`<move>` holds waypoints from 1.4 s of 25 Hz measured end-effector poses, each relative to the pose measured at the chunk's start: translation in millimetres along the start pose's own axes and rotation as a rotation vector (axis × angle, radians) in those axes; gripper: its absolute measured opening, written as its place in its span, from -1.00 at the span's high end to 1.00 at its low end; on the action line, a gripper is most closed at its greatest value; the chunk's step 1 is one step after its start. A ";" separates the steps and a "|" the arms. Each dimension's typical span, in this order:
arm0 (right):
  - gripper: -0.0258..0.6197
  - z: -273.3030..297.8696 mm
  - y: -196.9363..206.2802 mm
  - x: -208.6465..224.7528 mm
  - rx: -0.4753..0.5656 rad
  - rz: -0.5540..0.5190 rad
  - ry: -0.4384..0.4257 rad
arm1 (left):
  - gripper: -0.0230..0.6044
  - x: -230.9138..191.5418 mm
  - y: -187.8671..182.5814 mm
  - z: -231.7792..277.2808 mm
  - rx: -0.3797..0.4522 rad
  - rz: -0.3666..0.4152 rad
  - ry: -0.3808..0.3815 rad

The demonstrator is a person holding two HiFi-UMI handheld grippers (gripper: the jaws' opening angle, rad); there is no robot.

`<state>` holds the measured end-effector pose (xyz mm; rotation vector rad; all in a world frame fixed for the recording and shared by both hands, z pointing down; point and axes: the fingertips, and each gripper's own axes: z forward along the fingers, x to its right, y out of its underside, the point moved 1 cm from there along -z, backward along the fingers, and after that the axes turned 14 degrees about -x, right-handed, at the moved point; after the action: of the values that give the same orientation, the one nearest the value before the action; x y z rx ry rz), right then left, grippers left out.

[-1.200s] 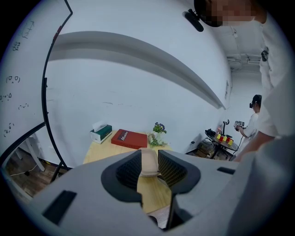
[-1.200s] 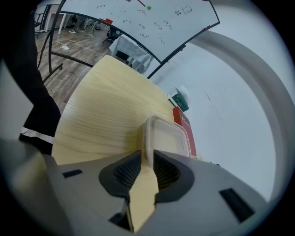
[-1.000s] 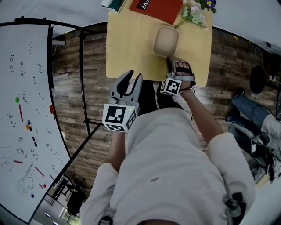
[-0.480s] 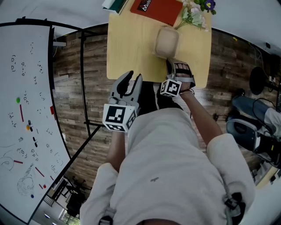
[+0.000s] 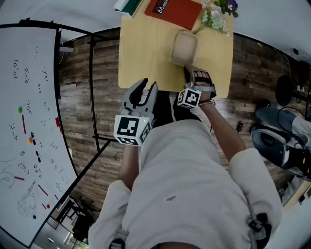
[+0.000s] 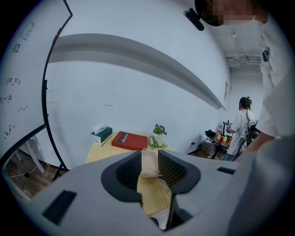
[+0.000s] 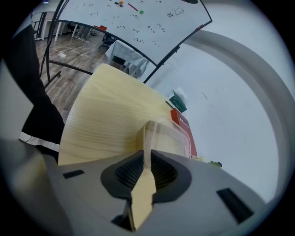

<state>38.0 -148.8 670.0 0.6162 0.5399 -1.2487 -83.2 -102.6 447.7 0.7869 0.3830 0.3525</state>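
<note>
The right claw [image 7: 146, 160] pinches the near rim of the shallow translucent plastic box [image 7: 171, 138] on the pale wooden counter [image 7: 103, 115]. The left claw [image 6: 150, 162] hangs spread and empty. I think such a thin rim could bend and slip out.

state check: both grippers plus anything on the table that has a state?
left gripper: open, empty, held short of the table.
right gripper: shut on the container's near rim.
translucent rounded-rectangular plastic container: over the light wooden table; lifted or resting, cannot tell.
red hardcover book: closed, lying flat.
green-and-white tissue box: open, tissue sticking up.
small flower bunch: upright.
</note>
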 end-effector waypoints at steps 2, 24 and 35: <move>0.76 -2.1 0.8 1.5 0.001 0.012 -0.004 | 0.57 0.2 -0.2 -0.6 0.002 0.000 0.000; 0.77 -29.0 -2.3 58.2 0.074 0.152 0.027 | 0.57 10.3 -17.3 4.7 0.039 0.032 0.018; 0.77 -58.9 -14.8 103.2 0.168 0.301 0.004 | 0.57 15.9 -31.2 9.0 0.064 0.058 0.028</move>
<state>45.3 -182.8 555.4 0.8099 0.3325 -1.0129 -60.1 -121.6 427.3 0.8580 0.3999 0.4069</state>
